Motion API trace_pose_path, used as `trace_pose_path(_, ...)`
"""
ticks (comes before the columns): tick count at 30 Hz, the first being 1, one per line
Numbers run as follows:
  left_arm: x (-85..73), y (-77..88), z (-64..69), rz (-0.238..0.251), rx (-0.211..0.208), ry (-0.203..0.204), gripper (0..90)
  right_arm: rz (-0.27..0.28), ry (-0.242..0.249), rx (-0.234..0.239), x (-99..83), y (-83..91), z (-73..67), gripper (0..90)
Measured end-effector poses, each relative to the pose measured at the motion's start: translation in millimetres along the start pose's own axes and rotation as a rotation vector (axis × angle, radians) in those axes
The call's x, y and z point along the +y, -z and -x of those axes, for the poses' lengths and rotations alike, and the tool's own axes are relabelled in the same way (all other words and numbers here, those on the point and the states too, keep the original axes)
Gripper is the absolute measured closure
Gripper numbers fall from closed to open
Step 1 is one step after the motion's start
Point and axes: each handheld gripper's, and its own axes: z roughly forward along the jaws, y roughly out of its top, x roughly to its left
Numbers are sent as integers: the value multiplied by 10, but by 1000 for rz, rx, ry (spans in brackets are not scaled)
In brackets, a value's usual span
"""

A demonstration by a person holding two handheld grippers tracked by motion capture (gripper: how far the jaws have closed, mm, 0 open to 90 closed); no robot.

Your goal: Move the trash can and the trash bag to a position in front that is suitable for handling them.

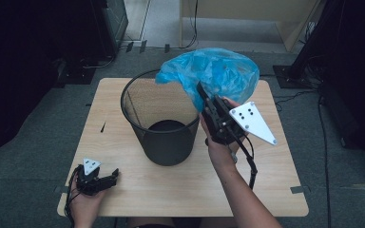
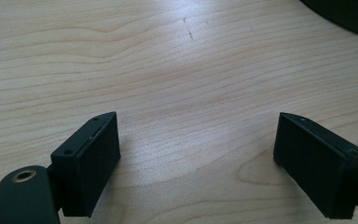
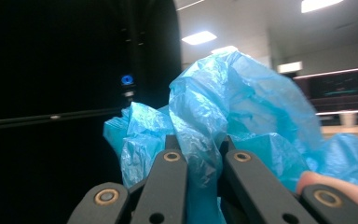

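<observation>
A crumpled blue plastic bag (image 1: 214,71) hangs in the air over the far right rim of a black mesh wastebasket (image 1: 164,121) standing mid-table. My right gripper (image 1: 203,92) is shut on the bag's lower edge, pointing up and away from me. In the right gripper view the blue plastic bag (image 3: 233,112) bulges up from between the closed jaws. My left gripper (image 1: 110,176) rests on the table near the front left corner, jaws open. In the left gripper view its fingers (image 2: 91,161) stand wide apart over bare wood, with nothing between them.
The light wooden table (image 1: 275,171) has bare room in front of and to the right of the basket. Dark equipment and cables stand on the grey floor around it. The basket's base edge (image 2: 349,14) shows at the top right of the left gripper view.
</observation>
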Motion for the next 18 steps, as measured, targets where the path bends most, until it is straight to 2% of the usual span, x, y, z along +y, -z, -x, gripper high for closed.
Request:
trace_pose_path(8,0,0,1,0,0,0,150,-87,84,200,-154,-44,-238,893)
trace_pose_path(12,0,0,0,0,0,0,150,-147,132,217,-233,-59,-323,870)
trace_pose_path(15,0,0,0,0,0,0,150,-180,124,238,-274,-70,-342,815)
trace_pose_path(18,0,-1,0,1,0,0,150,-199,126,265,-302,-54,-368,693)
